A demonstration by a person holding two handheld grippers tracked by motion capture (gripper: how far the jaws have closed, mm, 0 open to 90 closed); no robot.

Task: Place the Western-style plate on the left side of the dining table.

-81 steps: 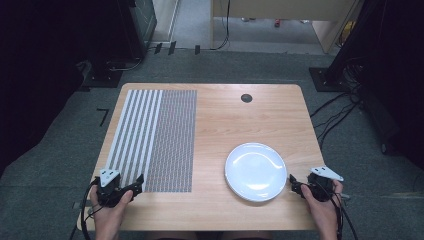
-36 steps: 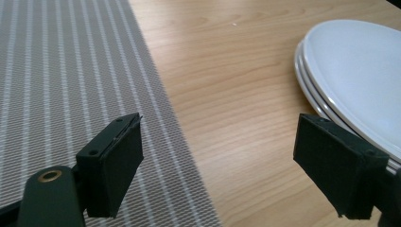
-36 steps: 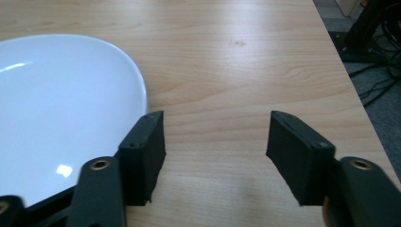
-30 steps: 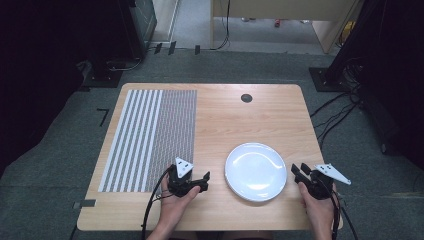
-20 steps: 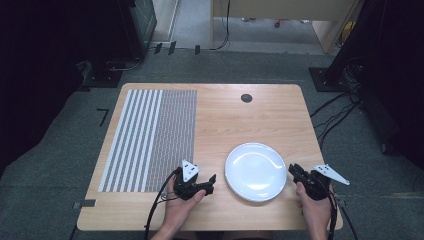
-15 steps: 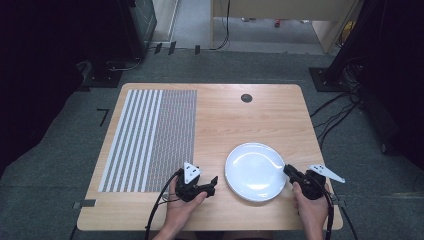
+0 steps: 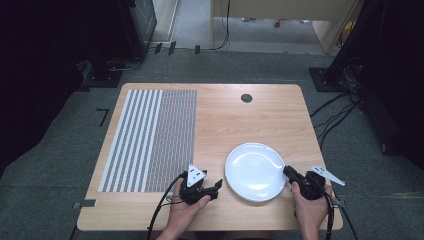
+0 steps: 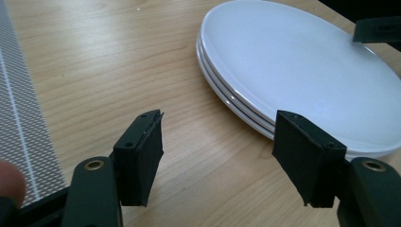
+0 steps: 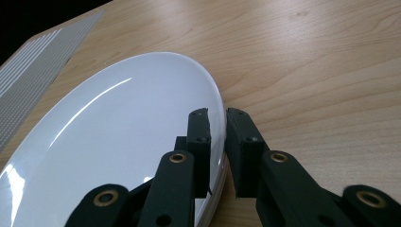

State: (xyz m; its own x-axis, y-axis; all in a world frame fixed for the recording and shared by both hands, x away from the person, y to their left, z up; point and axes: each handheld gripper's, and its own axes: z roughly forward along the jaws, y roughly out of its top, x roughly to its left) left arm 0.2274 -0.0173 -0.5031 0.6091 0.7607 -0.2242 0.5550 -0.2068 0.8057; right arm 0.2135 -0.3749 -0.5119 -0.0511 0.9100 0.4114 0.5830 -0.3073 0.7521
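The round white ceramic plates (image 7: 255, 171), stacked, lie on the pale wooden worktop (image 7: 235, 117) near its front edge. The right gripper (image 7: 291, 174) pinches the top plate's right rim between its fingers (image 9: 199, 142). The left gripper (image 7: 216, 186), fingers (image 8: 142, 156) spread and just closing on nothing, sits just left of the stack, beside the grey striped mat (image 7: 152, 137).

I have brought my left claw (image 7: 218, 184) from the striped mat's near corner to just beside the plates (image 7: 255, 170), its jaws narrowing with nothing between them. My right claw (image 7: 287, 171) has closed on the top plate's rim.
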